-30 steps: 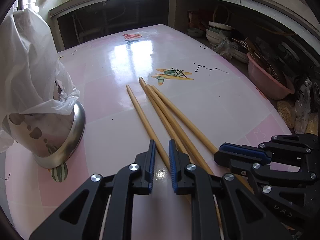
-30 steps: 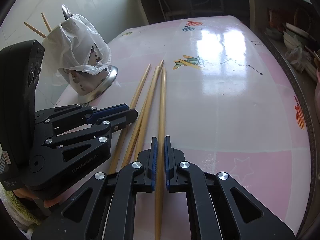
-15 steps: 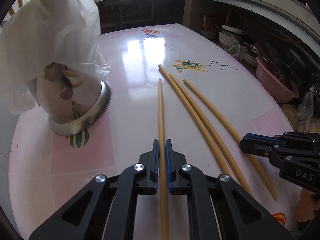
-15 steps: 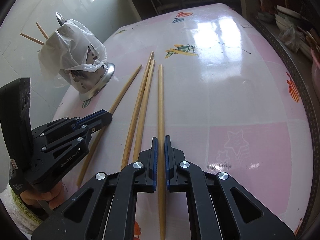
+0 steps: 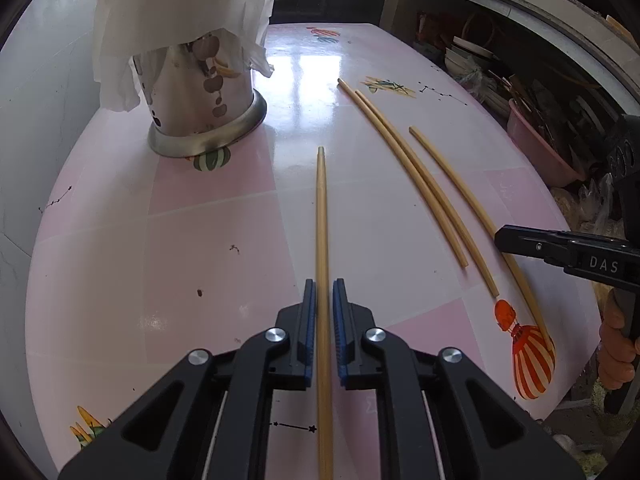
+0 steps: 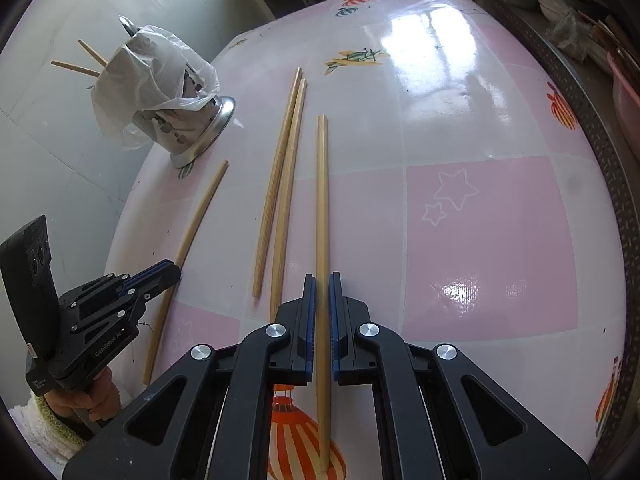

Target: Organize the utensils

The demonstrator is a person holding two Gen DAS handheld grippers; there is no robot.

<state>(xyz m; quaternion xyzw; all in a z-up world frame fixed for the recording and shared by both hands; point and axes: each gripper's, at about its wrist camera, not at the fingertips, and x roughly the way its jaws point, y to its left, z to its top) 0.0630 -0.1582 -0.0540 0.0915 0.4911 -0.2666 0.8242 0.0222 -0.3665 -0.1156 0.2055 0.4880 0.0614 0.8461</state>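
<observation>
Four bamboo chopsticks lie on the pink patterned table [image 5: 208, 264]. One chopstick [image 5: 321, 216] runs between the pads of my left gripper [image 5: 323, 284], whose jaws are opening, with a thin gap showing beside the stick. My right gripper [image 6: 322, 278] is shut on another chopstick [image 6: 322, 192], its jaws just starting to open; in the left wrist view the right gripper [image 5: 500, 236] sits at the right edge. A pair of chopsticks [image 6: 284, 168] lies loose between the two. The steel utensil holder [image 5: 200, 92], draped in a white plastic bag, stands far left with two chopsticks [image 6: 76, 67] in it.
A white tiled wall [image 6: 48, 152] runs along the table's left side behind the holder [image 6: 176, 120]. Open shelves with stacked bowls and a pink basin [image 5: 536, 140] stand past the right edge. A hand [image 5: 616, 344] holds the right tool's grip.
My left gripper closed on one chopstick, carried it left away from the others towards the holder, and its jaws have now parted a little. The right gripper drew back slightly with its chopstick.
</observation>
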